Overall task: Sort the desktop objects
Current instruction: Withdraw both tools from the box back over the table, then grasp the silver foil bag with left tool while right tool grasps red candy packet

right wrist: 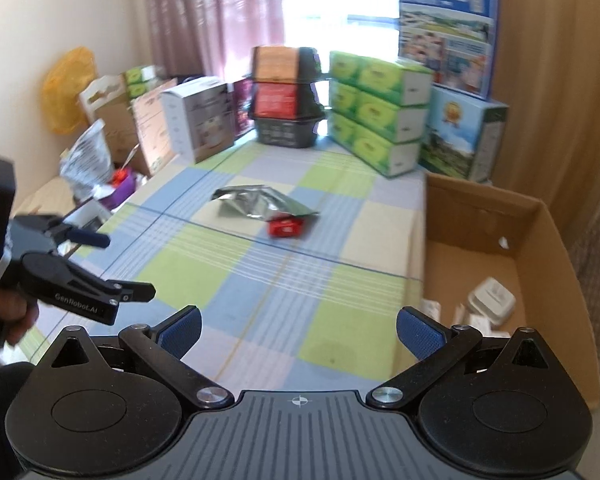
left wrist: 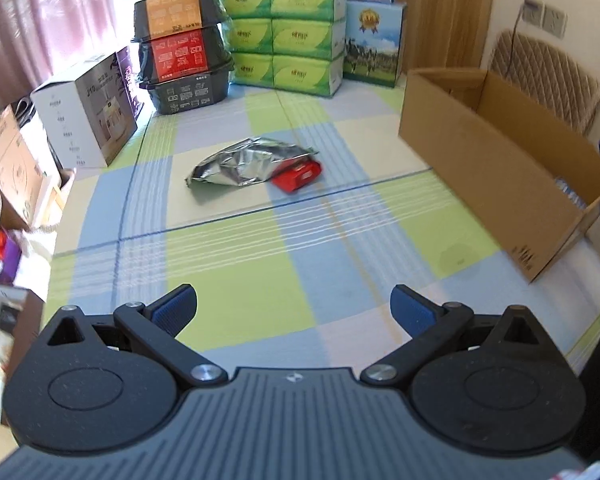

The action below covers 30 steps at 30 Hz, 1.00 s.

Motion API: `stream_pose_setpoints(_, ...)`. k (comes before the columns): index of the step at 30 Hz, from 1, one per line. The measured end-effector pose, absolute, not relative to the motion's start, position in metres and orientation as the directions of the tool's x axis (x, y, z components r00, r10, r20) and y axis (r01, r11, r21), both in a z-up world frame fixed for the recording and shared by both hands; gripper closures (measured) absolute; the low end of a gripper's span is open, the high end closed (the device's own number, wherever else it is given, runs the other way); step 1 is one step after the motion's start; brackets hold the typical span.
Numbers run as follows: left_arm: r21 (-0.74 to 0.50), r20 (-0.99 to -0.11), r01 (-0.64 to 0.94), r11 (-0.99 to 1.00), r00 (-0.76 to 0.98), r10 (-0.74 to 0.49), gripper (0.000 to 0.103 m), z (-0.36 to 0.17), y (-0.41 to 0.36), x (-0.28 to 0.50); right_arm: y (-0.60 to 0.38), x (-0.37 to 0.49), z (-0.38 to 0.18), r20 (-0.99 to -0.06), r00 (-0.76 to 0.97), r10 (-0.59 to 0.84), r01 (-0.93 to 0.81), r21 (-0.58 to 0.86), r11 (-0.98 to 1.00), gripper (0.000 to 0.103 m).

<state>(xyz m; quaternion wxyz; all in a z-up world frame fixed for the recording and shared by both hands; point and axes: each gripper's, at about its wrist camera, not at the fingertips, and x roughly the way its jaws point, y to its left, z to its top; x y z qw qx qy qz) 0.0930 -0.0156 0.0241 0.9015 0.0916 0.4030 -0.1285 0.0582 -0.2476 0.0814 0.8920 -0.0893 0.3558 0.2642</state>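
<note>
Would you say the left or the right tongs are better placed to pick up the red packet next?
Left, narrowly. The open left tongs face the red packet head-on; the right tongs, also open, sit beside the cardboard box.

Matte black two-finger left gripper [left wrist: 294, 308] and matching right gripper [right wrist: 298, 330] — ribbed grey housings, round black hubs, silver pivot screws, blue textured fingertip pads [left wrist: 176, 306] — white "GenRobot.AI" lettering.

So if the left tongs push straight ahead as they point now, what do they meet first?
Probably the silver foil bag, with the red packet tucked under its right end. The checked cloth before it looks free, though depth is uncertain.
</note>
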Motion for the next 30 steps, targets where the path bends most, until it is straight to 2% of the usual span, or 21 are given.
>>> stream_pose_setpoints(10,0.186,-0.773,0.491,0.851,0.608,-0.182,0.002,0.016,0.009,0.165,-0.196,0.123,0.053,-0.726,0.535,0.433,-0.640,-0.014,0.768,0.002)
stream_pose_setpoints(18,0.252,-0.795,0.626,0.738,0.569,-0.211,0.002,-0.002,0.008,0.225,-0.161,0.193,0.017,-0.789,0.468,0.398,-0.693,-0.048,0.719,0.002)
stream_pose_setpoints(30,0.296,-0.840,0.779,0.553,0.488,-0.237,0.004,-0.039,-0.007,0.308,-0.128,0.277,-0.031,-0.863,0.354,0.360,-0.773,-0.054,0.632,0.002)
